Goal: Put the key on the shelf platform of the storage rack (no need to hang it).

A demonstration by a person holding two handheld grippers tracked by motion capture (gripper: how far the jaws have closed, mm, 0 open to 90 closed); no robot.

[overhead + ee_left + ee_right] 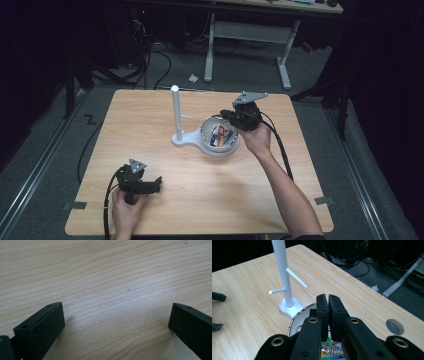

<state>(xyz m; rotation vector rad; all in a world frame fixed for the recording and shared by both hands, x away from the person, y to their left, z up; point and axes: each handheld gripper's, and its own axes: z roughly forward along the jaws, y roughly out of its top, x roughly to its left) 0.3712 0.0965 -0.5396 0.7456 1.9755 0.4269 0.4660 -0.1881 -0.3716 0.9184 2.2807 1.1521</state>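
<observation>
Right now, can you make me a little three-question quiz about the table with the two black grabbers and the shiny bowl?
1. True or false: the right gripper has its jaws pressed shut.
2. What stands beside the shiny round bowl holding colourful packets?
A. a white post stand with side pegs
B. a red mug
C. a green bottle
3. Fill in: the left gripper rests with its jaws ____ over the pale wooden table.

Key: 1 true; 2 A; 3 open.
</observation>
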